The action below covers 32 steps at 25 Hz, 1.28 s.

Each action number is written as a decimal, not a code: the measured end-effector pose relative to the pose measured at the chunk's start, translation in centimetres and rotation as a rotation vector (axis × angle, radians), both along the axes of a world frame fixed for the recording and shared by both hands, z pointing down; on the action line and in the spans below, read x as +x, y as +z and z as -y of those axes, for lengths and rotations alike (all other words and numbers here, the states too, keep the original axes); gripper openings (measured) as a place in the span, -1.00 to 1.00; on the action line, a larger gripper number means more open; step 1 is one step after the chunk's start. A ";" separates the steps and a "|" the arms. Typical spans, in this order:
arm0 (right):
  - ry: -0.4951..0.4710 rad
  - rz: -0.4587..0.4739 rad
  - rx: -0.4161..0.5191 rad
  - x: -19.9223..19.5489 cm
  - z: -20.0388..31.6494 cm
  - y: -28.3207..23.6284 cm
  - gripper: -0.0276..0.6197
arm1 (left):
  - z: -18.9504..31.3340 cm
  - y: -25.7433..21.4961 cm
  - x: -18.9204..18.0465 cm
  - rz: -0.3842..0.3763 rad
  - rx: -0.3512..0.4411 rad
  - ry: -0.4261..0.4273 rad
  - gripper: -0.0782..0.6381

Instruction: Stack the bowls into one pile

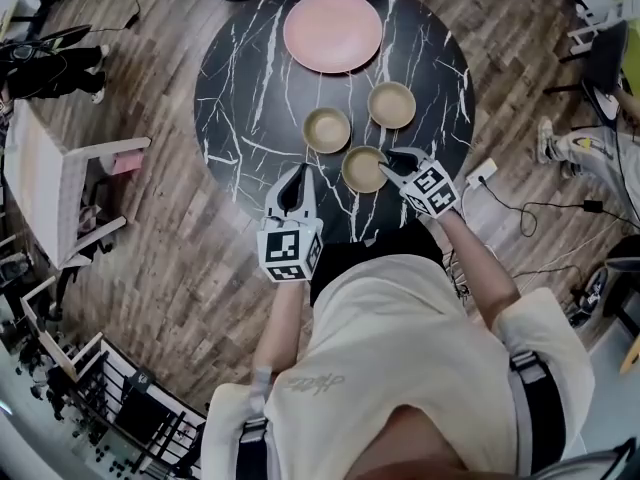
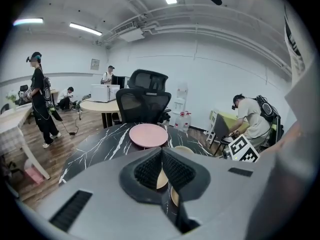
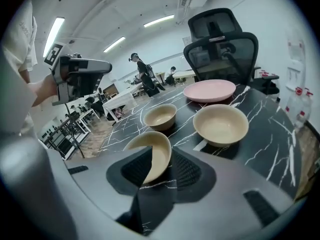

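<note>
Three tan bowls stand on the round black marble table [image 1: 240, 78]. The nearest bowl [image 1: 360, 171] [image 3: 156, 156] has its right rim between the jaws of my right gripper [image 1: 386, 172] [image 3: 161, 155], which is shut on it. The middle bowl [image 1: 327, 129] [image 3: 160, 116] and the far right bowl [image 1: 391, 105] [image 3: 221, 125] stand free. My left gripper [image 1: 297, 173] [image 2: 161, 153] hovers over the table's near left part, shut with nothing between its pads, a little left of the nearest bowl.
A pink plate [image 1: 333, 30] [image 3: 209, 90] lies at the table's far side, with a black office chair [image 2: 144, 96] behind it. A white power strip [image 1: 481, 173] and cables lie on the floor to the right. White furniture [image 1: 60, 183] stands to the left.
</note>
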State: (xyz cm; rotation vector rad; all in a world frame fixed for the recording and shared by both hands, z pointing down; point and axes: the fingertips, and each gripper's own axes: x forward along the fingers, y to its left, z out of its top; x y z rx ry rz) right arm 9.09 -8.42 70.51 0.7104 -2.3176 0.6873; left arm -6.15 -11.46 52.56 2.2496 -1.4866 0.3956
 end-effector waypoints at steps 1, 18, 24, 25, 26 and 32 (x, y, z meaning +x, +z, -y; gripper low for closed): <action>-0.005 -0.002 -0.008 0.0 -0.1 0.3 -0.54 | -0.1 0.2 0.0 0.000 -0.005 -0.002 -0.73; -0.018 -0.045 -0.093 -0.4 -1.1 3.8 -0.67 | -1.7 -1.1 -0.6 -0.019 0.012 -0.032 -0.73; 0.032 -0.057 -0.104 -0.1 -0.6 4.4 -0.71 | -2.7 -1.5 -1.5 -0.032 0.024 -0.074 -0.73; 0.041 -0.056 -0.110 -0.1 -0.5 4.4 -0.75 | -2.8 -1.5 -1.6 -0.034 0.022 -0.077 -0.73; 0.052 -0.053 -0.114 -0.2 -0.5 4.5 -0.78 | -2.9 -1.5 -1.7 -0.038 0.020 -0.078 -0.73; 0.088 -0.079 -0.119 -0.1 -0.3 4.8 -0.82 | -3.3 -2.3 -2.4 -0.047 0.034 -0.078 -0.73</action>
